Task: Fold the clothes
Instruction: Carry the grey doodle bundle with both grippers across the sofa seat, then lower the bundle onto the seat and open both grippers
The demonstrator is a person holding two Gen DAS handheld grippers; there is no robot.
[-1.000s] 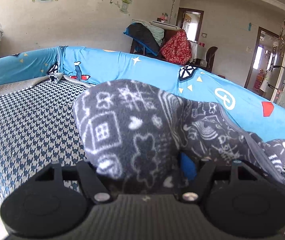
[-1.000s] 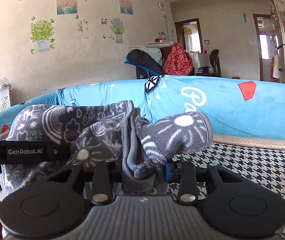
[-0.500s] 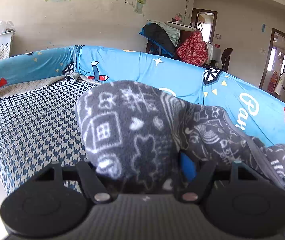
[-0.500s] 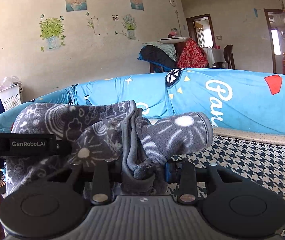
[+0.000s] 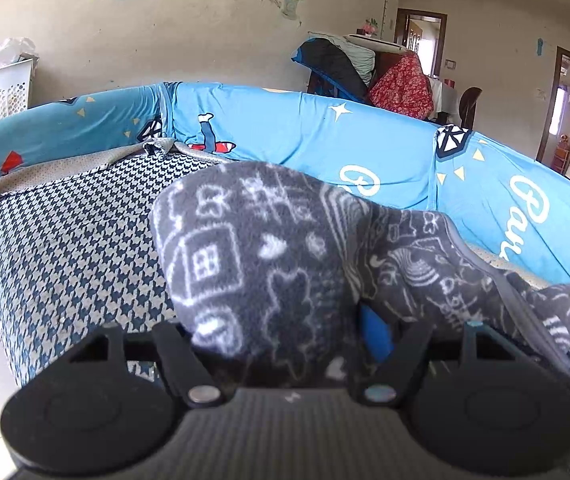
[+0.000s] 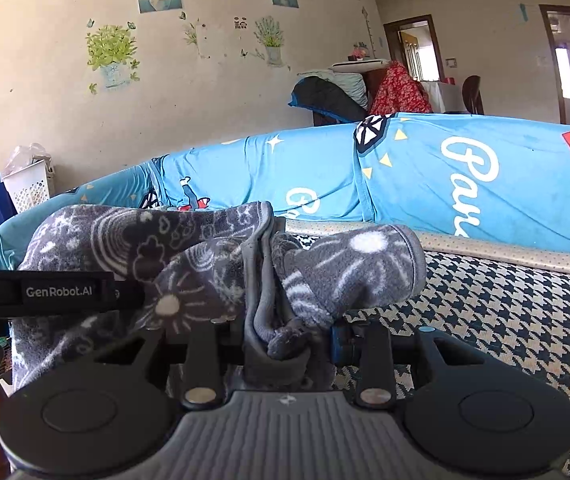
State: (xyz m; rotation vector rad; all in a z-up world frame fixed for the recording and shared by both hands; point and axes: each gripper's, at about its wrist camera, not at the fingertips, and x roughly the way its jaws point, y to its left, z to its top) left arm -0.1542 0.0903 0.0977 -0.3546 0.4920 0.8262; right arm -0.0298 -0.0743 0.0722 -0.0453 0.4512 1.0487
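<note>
Grey fleece printed with white doodles of houses, hearts and swirls filled the middle of both views. This was the garment [image 5: 269,272], and both claws gripped it. The left gripper [image 5: 285,336] was clamped on a thick bunch of the fleece, which bulged up over its jaws and hid them; only a strip of blue pad [image 5: 377,332] showed beside the cloth. From there the fabric ran to the right, with a grey bound hem along its edge.

In the right wrist view, the right gripper [image 6: 285,344] was closed on a narrow, crumpled wad of the same garment [image 6: 213,248], where the grey hem was gathered into folds. A cuffed sleeve end [image 6: 365,272] stuck out to the right above the jaws. At the left edge of that view the black body of the left gripper [image 6: 45,292] was seen from the side, with fleece draped behind it.

The garment was held up over a sofa. The seat [image 5: 77,248] wore a blue and white houndstooth cover, and the backrest [image 5: 305,136] wore a bright blue cover with white lettering, stars and red shapes. Behind the sofa stood a cream wall [image 6: 65,100] with plant stickers, a white laundry basket [image 5: 5,92] at the far left, and a heap of clothes [image 5: 365,72] piled on furniture near a doorway.
</note>
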